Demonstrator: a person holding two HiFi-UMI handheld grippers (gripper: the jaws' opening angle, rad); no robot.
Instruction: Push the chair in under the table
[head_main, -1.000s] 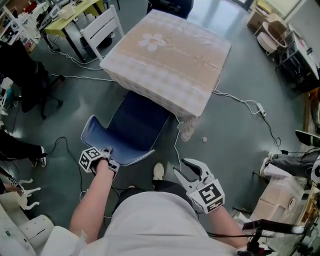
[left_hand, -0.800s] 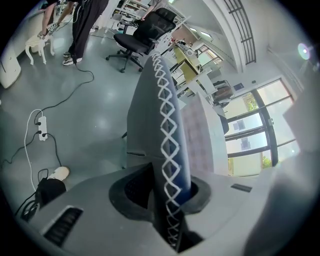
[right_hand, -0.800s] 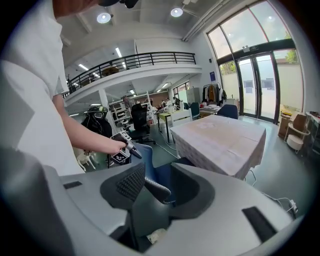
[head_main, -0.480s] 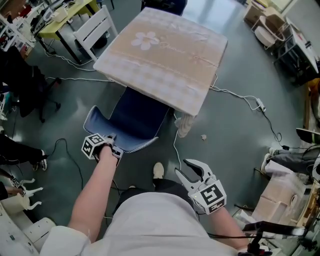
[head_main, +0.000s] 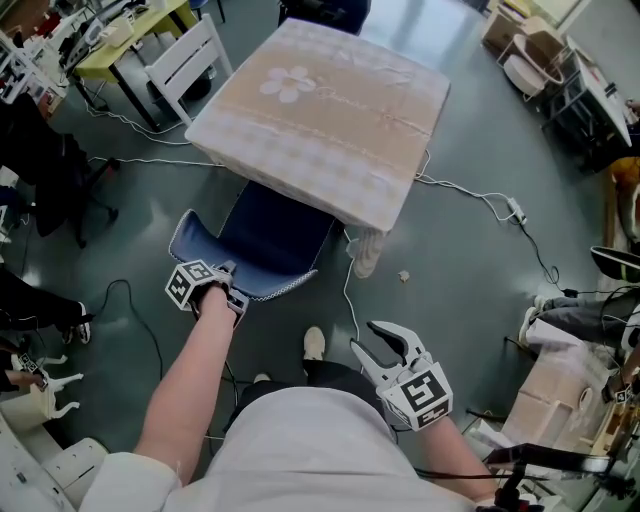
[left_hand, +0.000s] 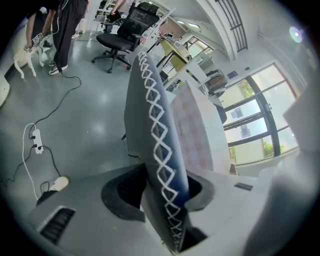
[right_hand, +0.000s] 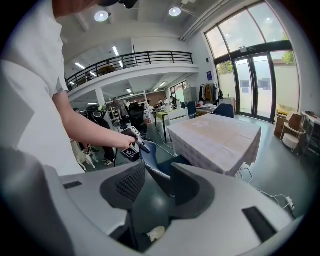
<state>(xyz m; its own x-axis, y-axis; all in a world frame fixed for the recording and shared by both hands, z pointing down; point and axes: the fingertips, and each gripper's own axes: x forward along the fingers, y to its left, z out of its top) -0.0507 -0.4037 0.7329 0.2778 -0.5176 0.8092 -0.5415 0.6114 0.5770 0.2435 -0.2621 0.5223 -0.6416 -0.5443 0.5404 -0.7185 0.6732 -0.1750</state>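
A: Where do we have the chair?
B: The blue chair (head_main: 272, 238) sits with the front of its seat under the near edge of the table (head_main: 330, 110). The backrest (head_main: 200, 250) sticks out toward us, not under the top.
A: And the table?
B: Square, under a beige checked cloth (head_main: 385, 205) with a flower print. The cloth hangs down over the sides.
A: Left tool?
B: Our left gripper (head_main: 226, 274) is on the top rim of the backrest, angled down at it. In the left gripper view we see that rim, blue with white cross-stitching, running straight between the jaws. The jaws are opening and the pads do not look pressed on it, so we call it no clamp.
A: Right tool?
B: Our right gripper (head_main: 362, 336) hangs low by our right side, well apart from the chair. Its jaws are apart with nothing between them. Through the gap we see only grey floor and the tip of our shoe (right_hand: 151, 233).
A: Anything nearby?
B: A white cable (head_main: 470, 195) trails on the floor from the table's right corner. A white chair (head_main: 195, 58) stands at another desk at top left, well apart from ours.
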